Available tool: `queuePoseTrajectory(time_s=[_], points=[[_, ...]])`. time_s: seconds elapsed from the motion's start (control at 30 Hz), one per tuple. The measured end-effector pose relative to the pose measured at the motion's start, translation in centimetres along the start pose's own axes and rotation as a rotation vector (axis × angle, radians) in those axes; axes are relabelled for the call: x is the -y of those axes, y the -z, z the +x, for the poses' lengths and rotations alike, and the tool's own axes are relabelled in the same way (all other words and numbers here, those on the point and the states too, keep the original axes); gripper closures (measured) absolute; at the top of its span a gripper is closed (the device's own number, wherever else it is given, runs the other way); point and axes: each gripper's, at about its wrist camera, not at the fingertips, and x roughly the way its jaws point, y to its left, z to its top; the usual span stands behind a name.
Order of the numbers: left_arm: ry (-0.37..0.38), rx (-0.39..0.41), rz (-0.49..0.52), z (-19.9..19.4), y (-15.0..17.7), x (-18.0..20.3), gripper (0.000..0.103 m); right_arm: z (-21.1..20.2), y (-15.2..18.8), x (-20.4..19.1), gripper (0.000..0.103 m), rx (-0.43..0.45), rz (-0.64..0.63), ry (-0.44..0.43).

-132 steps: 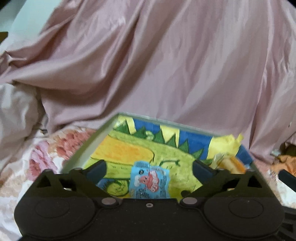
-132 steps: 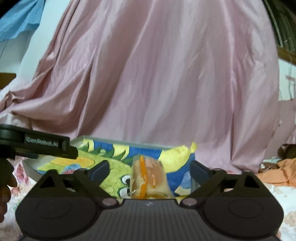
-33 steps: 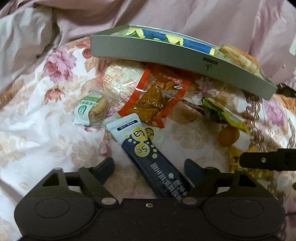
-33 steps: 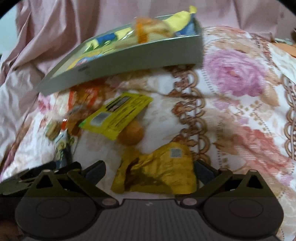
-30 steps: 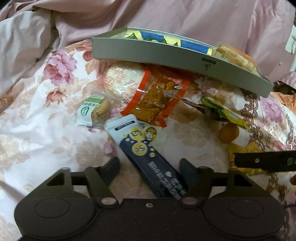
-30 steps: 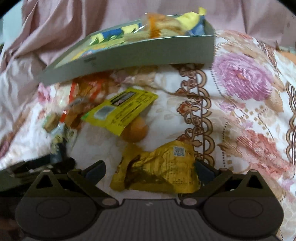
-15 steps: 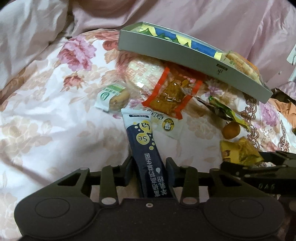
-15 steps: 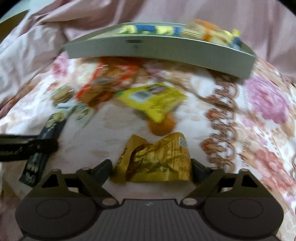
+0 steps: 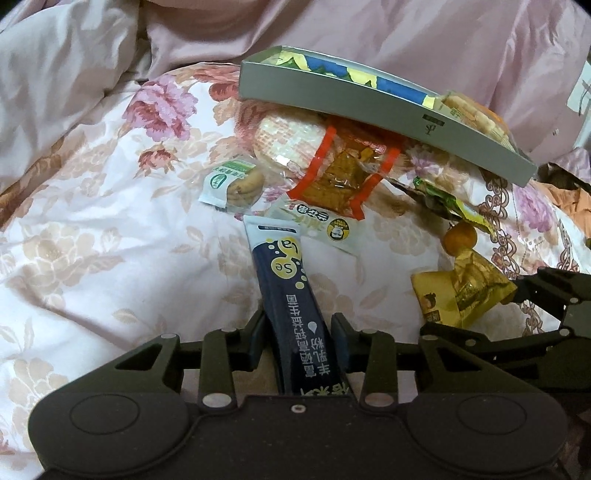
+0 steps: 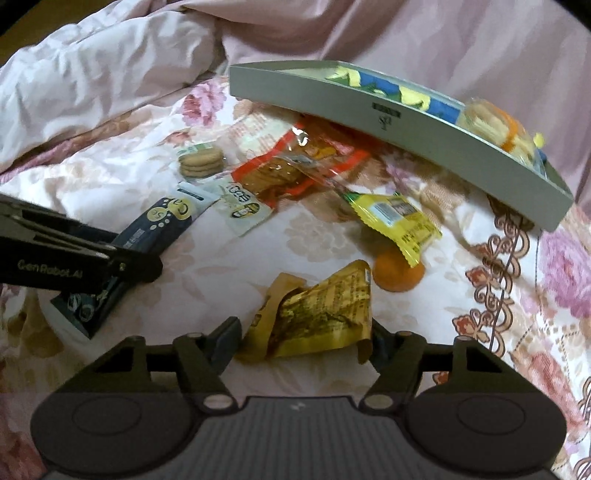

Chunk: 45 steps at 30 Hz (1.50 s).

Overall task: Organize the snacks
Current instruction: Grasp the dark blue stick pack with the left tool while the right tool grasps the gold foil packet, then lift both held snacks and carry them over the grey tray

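While the left gripper (image 9: 300,339) is pinching the near end of a dark blue stick pack (image 9: 291,291) between nearly closed fingers, the right gripper (image 10: 304,336) is sitting with its fingers partly open around a crumpled gold packet (image 10: 317,310), their tips touching the packet's two edges. Both snacks are lying on a floral bed cover (image 9: 110,240), the stick pack pointing away from the left gripper toward the other snacks. Just beyond the gold packet an orange (image 10: 397,273) is resting, half under a yellow packet (image 10: 395,218). Farther back, a red-edged clear bag (image 9: 343,177), a small white sachet (image 9: 325,225) and a cookie pack (image 9: 236,182) are lying close together, the sachet touching the stick pack's far end. Behind them a grey tray (image 9: 369,107) is sitting tilted, its front edge overhanging the snacks, and a wrapped cracker pack (image 10: 495,125) is lying at its right end. Pink fabric (image 9: 406,33) is filling the background.
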Motion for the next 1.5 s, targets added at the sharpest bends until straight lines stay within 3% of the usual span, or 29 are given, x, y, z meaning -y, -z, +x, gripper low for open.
queuePoseTrajectory(time_s=[0.07, 0.1, 0.13, 0.3, 0.37, 0.43, 0.57, 0.6, 0.7, 0.8, 1.13, 1.2, 1.27, 1.5], points=[[-0.006, 0.004, 0.0, -0.1, 0.0, 0.0, 0.066, -0.1, 0.0, -0.3, 0.036, 0.01, -0.017, 0.001], [-0.005, 0.008, -0.007, -0.2, 0.1, 0.0, 0.067, 0.0, 0.0, -0.3, 0.05, 0.011, -0.021, -0.006], [0.001, 0.012, -0.019, -0.3, 0.2, -0.1, 0.067, 0.1, 0.0, -0.3, 0.07, 0.007, -0.023, -0.026], [0.039, 0.042, -0.084, -0.5, 0.6, -0.4, 0.069, 0.3, -0.1, -0.5, 0.068, 0.018, -0.024, -0.035], [0.044, 0.05, -0.091, -0.6, 0.7, -0.3, 0.07, 0.4, -0.2, -0.2, 0.064, 0.024, 0.009, -0.052], [0.047, 0.053, -0.1, -0.7, 0.7, -0.2, 0.07, 0.2, -0.2, 0.3, 0.051, 0.033, 0.045, -0.07], [0.056, 0.056, -0.116, -0.7, 0.8, -0.3, 0.071, -0.3, -0.4, 1.1, 0.049, 0.066, 0.11, -0.11], [0.059, 0.055, -0.119, -0.8, 0.8, -0.4, 0.071, -0.3, -0.5, 1.1, 0.052, 0.07, 0.119, -0.117], [0.067, 0.058, -0.122, -0.8, 0.9, -0.3, 0.071, -0.2, -0.5, 1.2, 0.074, 0.067, 0.122, -0.115], [0.074, 0.065, -0.127, -0.9, 1.0, -0.3, 0.073, -0.4, -0.5, 0.7, 0.085, 0.084, 0.103, -0.103], [0.044, 0.096, -0.154, -2.0, 0.9, 0.2, 0.081, -2.0, -0.3, -2.3, 0.086, 0.192, -0.093, -0.031], [0.049, 0.119, -0.162, -2.5, 0.8, 0.2, 0.091, -2.7, -0.3, -2.4, 0.086, 0.234, -0.1, -0.019], [0.056, 0.138, -0.159, -3.0, 0.5, 0.4, 0.093, -3.2, -0.6, -2.2, 0.086, 0.267, -0.09, -0.011], [0.038, 0.084, -0.127, -2.2, 0.5, 1.0, 0.092, -4.1, -0.8, -1.6, 0.086, 0.301, -0.069, -0.004]])
